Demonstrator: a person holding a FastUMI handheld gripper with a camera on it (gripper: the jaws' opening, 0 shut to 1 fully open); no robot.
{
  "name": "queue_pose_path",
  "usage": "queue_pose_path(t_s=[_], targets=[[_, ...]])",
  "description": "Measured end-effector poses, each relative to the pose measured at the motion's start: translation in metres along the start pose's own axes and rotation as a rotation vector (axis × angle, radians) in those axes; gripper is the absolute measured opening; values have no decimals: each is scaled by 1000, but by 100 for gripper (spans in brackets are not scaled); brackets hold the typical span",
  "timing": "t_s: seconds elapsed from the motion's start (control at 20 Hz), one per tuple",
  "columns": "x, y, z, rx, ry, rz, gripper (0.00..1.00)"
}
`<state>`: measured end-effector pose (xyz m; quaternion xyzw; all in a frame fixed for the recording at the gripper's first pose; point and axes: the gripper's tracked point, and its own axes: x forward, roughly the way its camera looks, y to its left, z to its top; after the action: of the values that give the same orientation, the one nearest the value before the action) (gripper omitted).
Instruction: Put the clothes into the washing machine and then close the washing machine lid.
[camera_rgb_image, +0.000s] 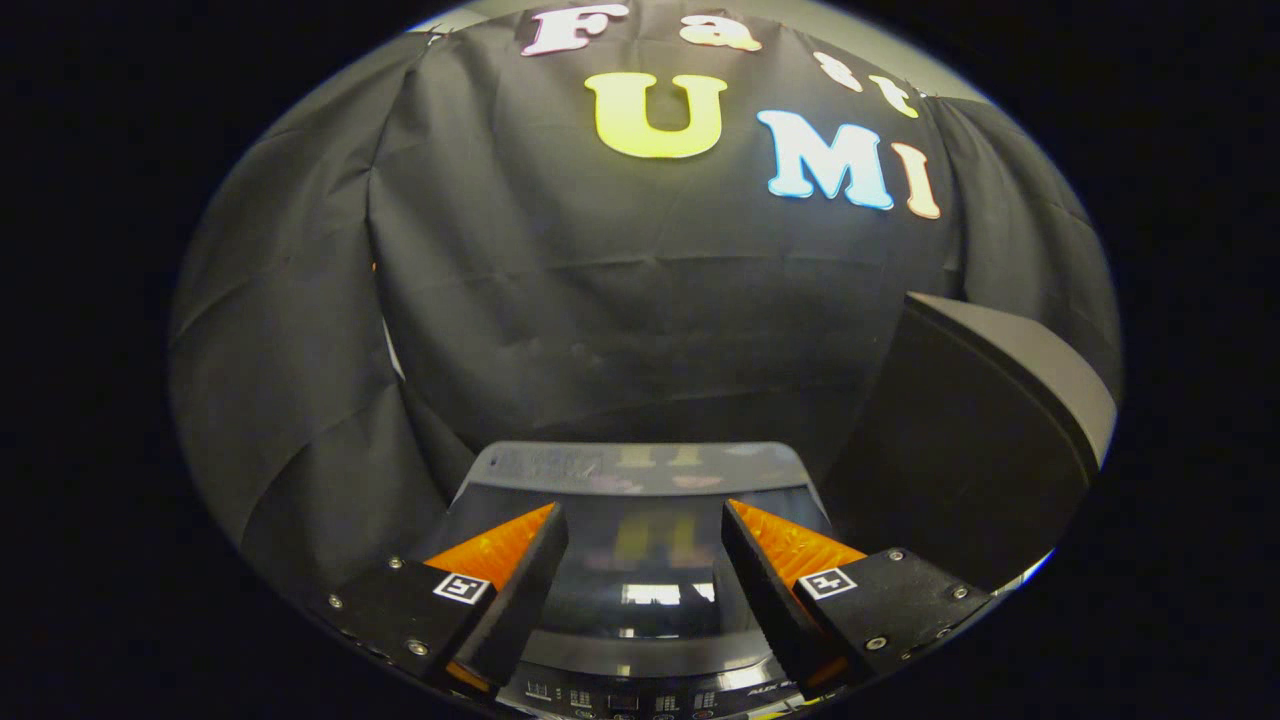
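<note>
one washing machine (640, 470), lid (640, 560) down, one gripper (645, 545) released above it, two fingers apart

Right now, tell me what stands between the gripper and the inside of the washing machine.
The washing machine's lid does: it lies shut and flat across the top, glossy and dark, just below and ahead of the open, empty gripper. No clothes can be seen. A dark box stands beside the washing machine, off the path.

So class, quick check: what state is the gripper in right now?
Gripper: open, holding nothing, fingers spread above the closed washing machine lid.
</note>
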<state>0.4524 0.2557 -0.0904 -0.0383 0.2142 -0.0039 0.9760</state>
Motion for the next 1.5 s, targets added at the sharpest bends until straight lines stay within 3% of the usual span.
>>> queue_pose_path(t_s=[0.3, 0.85, 1.25, 1.5], targets=[[-5, 20, -34, -34, 47, 29, 96], [-53, -9, 20, 8, -129, -6, 96], [-169, -94, 12, 16, -267, -64, 96], [-254, -143, 4, 5, -362, -28, 96]])
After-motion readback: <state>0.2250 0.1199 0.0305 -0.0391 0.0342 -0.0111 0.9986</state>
